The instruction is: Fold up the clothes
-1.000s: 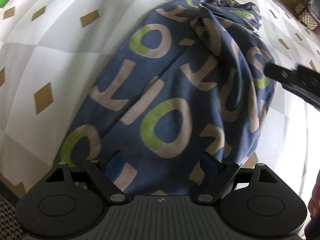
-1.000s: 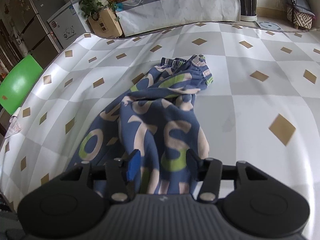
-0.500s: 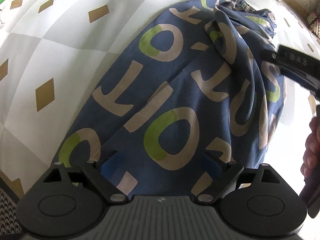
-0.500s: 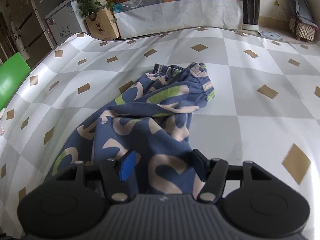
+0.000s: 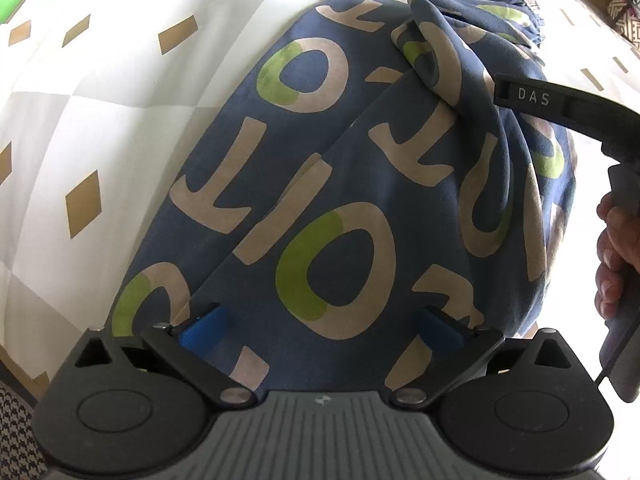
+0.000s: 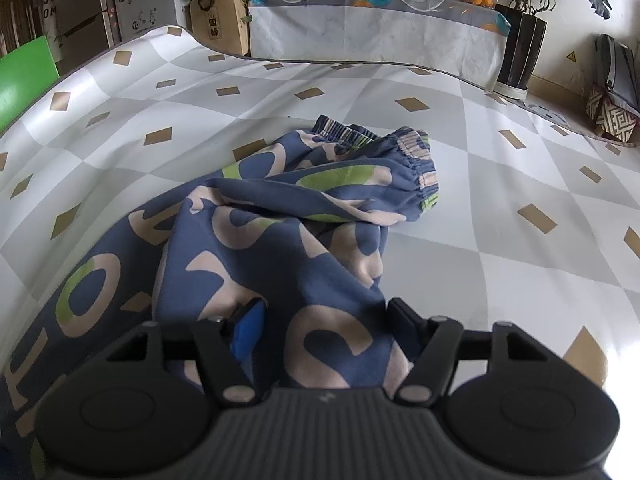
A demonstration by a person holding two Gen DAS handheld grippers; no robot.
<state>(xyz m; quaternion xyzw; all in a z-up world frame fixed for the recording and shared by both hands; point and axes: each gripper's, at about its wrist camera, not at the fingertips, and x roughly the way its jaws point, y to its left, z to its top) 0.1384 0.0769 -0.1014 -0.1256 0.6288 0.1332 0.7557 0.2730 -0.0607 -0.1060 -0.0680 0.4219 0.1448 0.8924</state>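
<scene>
Both grippers' fingers (image 6: pixel 404 322) straddle bunched trousers (image 5: pixel 340 184).

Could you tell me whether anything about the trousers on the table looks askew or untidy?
Yes: the blue trousers are not flat. One leg lies twisted and bunched over the other, and the elastic waistband is crumpled at the far end.

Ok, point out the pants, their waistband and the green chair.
pants (image 5: pixel 332 184): left wrist view, middle of a leg.
waistband (image 6: pixel 416 168): right wrist view, gathered elastic edge.
green chair (image 6: pixel 24 76): right wrist view, flat green panel.
</scene>
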